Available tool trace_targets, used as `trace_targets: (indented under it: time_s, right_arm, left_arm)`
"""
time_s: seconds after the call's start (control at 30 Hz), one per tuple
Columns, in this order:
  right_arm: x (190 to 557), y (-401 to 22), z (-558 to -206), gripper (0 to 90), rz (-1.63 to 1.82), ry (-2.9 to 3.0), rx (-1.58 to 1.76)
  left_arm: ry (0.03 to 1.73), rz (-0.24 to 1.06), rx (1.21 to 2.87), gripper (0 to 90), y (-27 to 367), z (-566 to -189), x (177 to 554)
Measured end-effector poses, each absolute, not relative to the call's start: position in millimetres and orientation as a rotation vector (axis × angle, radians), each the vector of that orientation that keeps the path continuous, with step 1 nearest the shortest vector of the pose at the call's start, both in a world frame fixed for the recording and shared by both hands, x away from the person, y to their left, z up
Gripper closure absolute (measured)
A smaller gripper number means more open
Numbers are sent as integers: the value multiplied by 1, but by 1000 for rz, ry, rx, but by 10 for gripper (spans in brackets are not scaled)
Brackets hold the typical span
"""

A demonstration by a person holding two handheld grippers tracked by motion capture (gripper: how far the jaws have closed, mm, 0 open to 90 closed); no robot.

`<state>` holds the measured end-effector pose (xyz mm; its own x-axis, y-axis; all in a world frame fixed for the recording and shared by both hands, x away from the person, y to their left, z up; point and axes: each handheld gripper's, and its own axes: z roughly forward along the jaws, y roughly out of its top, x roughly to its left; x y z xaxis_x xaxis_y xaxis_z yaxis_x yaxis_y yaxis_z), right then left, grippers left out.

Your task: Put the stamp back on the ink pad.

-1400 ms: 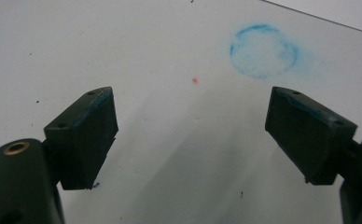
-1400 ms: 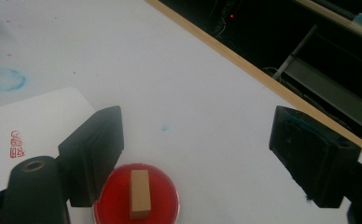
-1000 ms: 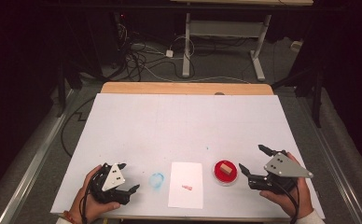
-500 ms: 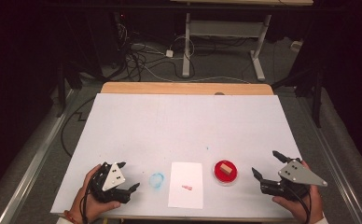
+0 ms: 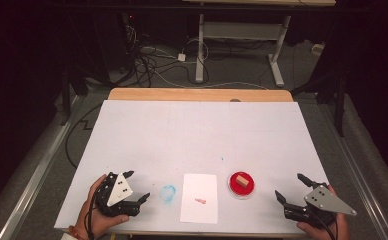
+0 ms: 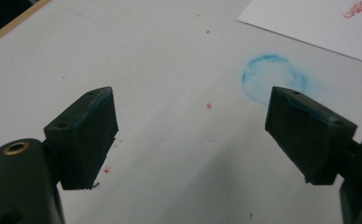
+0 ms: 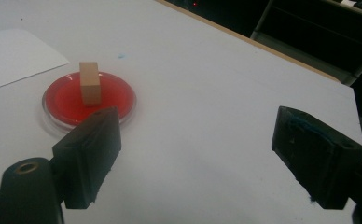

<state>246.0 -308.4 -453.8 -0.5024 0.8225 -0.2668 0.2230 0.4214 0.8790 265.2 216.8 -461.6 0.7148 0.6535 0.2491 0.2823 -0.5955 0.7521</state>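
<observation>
Two open tools, right one drawn back

Both the left tool [image 5: 138, 198] and right tool [image 5: 290, 190] have jaws spread, holding nothing. Since a second ago the right tool has pulled away from the red dish [image 5: 242, 186]. On it the wooden block [image 7: 89, 82] stands upright, long axis vertical, near the white paper [image 5: 199, 197].
</observation>
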Motion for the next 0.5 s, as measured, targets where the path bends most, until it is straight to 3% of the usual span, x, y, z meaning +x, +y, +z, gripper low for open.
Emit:
trace_targets:
  time_s: [0.5]
  right_arm:
    - [240,-306,-450,163,1082,1949,860]
  left_arm:
    - [699,676,2205,162,219,-461,263]
